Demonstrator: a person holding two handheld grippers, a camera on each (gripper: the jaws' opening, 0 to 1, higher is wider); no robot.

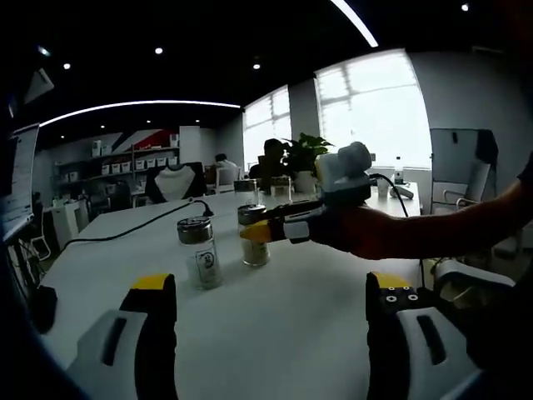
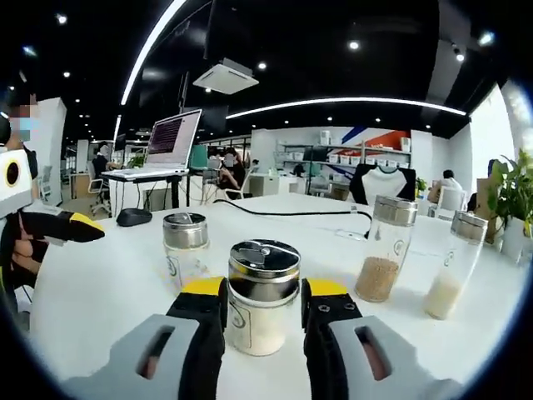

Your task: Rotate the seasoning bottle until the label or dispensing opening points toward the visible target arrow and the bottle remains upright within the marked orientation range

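The seasoning bottle [image 2: 262, 321], clear glass with a metal shaker lid and white grains inside, stands upright on the white table [image 2: 108, 292]. My right gripper [image 2: 265, 287] is shut on it, its yellow-tipped jaws pressed against both sides. In the left gripper view the same bottle [image 1: 253, 250] stands mid-table with the right gripper [image 1: 256, 232] reaching in from the right, held by a hand. My left gripper [image 1: 271, 287] hangs open over bare table, nearer than the bottles, and its yellow tip [image 2: 82, 227] enters the right gripper view from the left.
A second shaker bottle [image 1: 201, 257] stands just left of the held one. Two more bottles [image 2: 386, 250] [image 2: 452, 267] stand to the right. A black cable [image 1: 133, 225] and a mouse [image 2: 134, 217] lie farther back. A potted plant [image 1: 301, 154] stands at the table's far end.
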